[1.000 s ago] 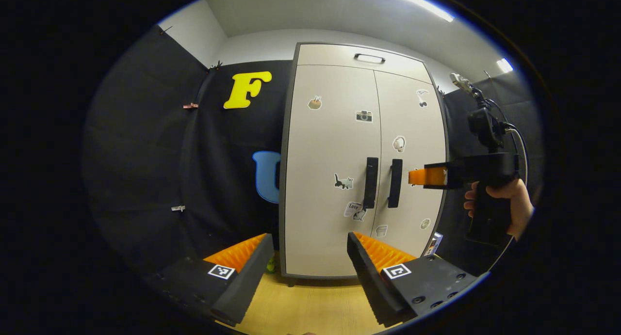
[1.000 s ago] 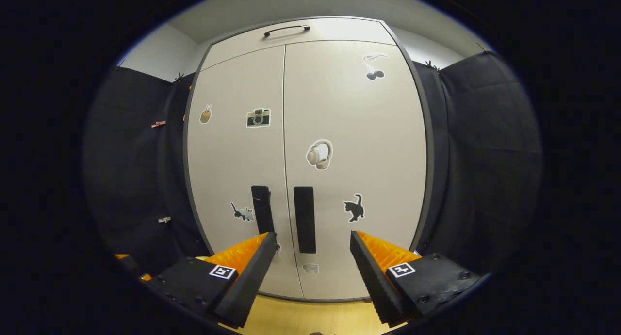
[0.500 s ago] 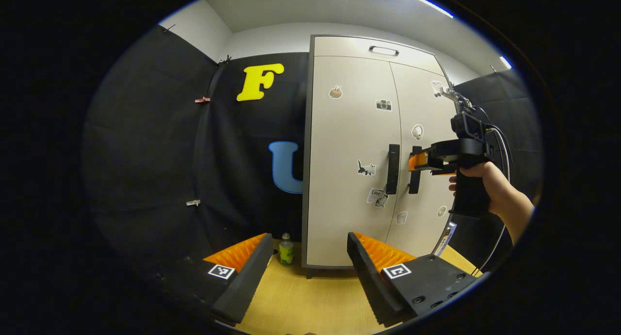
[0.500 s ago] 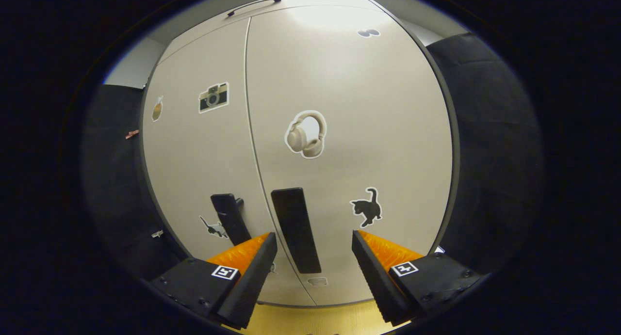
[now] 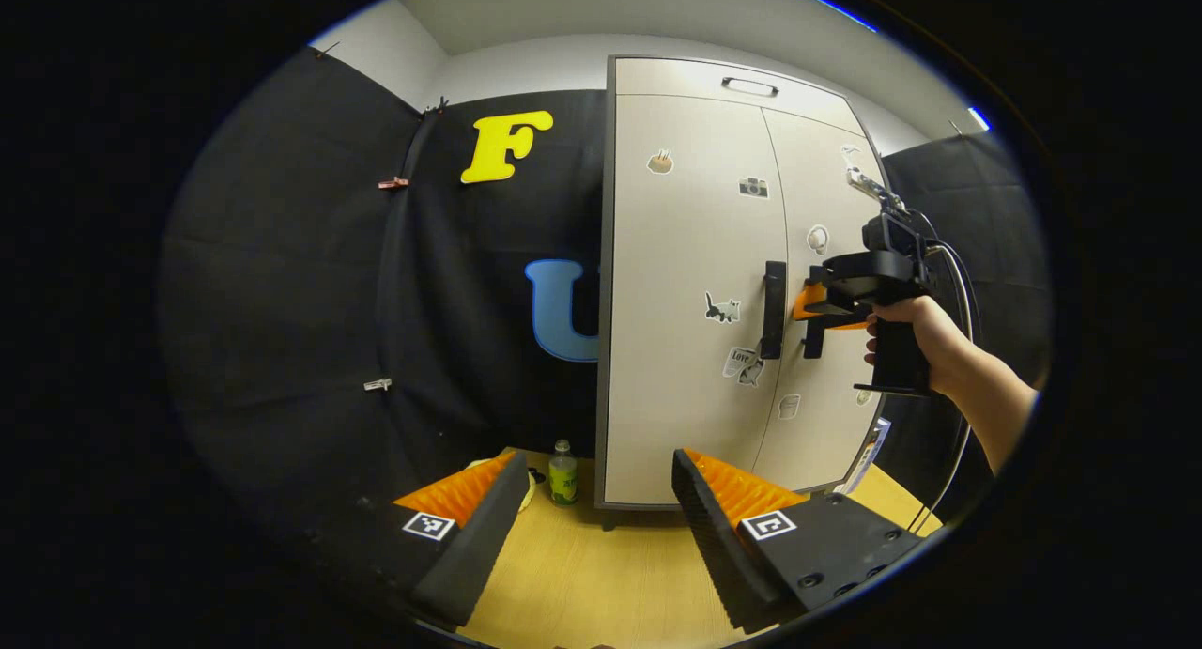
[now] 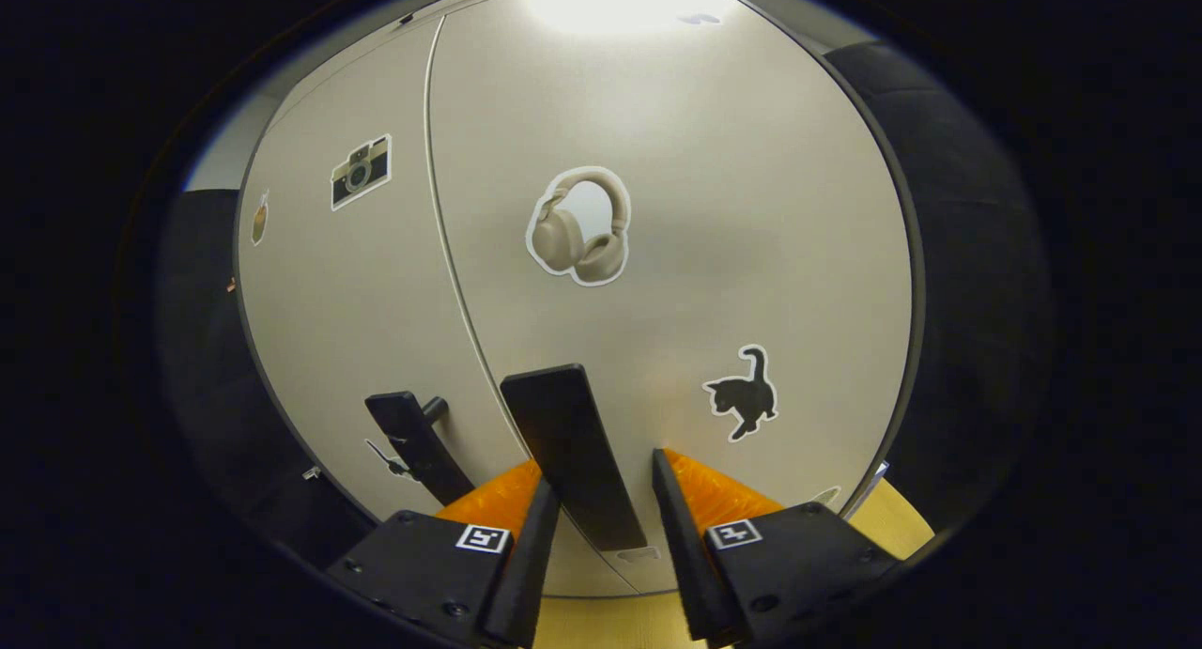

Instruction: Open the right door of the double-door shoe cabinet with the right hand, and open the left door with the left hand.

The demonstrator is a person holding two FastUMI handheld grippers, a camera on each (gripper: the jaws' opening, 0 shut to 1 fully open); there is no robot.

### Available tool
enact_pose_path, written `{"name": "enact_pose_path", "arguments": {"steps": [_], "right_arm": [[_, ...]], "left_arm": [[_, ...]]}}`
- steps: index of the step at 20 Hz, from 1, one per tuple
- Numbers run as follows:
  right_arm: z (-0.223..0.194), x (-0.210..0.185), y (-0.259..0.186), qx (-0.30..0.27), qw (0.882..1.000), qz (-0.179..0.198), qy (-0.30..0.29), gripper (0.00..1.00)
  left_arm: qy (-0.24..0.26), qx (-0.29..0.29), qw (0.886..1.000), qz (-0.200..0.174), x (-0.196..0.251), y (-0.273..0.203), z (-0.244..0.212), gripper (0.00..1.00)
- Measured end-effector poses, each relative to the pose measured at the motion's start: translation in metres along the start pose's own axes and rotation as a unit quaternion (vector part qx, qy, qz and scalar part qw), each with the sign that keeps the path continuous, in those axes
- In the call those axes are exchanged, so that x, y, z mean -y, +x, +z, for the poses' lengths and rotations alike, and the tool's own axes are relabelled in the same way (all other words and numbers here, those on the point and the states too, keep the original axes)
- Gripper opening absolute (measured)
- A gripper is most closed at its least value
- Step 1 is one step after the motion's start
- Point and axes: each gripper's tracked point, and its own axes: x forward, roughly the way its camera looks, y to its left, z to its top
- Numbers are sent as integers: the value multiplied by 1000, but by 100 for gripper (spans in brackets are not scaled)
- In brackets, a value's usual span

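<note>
Tool (image 6: 606, 499) on the right narrows around the right door handle (image 6: 573, 452), fingers not yet pressing.
Half a second ago it gaped wider, farther off; both cabinet doors (image 5: 700, 283) stay closed; left tool (image 5: 596, 508) hangs open, well short of the cabinet.

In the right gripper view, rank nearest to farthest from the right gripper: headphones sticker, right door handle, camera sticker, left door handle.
1. Right door handle, between the right gripper fingers.
2. Left door handle, just to the left.
3. Headphones sticker, above on the right door.
4. Camera sticker, upper left on the left door.
</note>
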Motion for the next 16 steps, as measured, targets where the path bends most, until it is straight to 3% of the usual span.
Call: {"name": "enact_pose_path", "arguments": {"steps": [1,2,3,4,6,7,11,12,16], "right_arm": [[0,-2,0,2,1000,0,-7,58],[1,-3,1,6,1000,-5,-20,48],[0,-3,-1,6,999,-9,-37,52],[-1,-4,1,6,998,-12,-56,43],[-2,0,8,11,996,-22,-88,42],[-2,-1,-1,16,995,-22,-96,36],[-1,-1,0,23,995,-18,-95,30],[-1,-1,0,27,994,-16,-103,34],[-3,-1,-1,22,995,-16,-101,20]], "left_arm": [[-7,-4,1000,-4,1,1,-3,95],[-18,-9,1000,-7,2,2,-5,95],[-32,-13,999,-12,3,2,-7,95],[-44,-15,999,-15,3,3,-8,95],[-48,-13,999,-15,-1,1,-9,95],[-44,-11,999,-12,-5,0,-8,95],[-42,-14,999,-15,-12,-3,-13,95],[-51,-18,998,-24,-10,-5,-15,95],[-75,-15,996,-48,-1,-15,-13,95]]}}
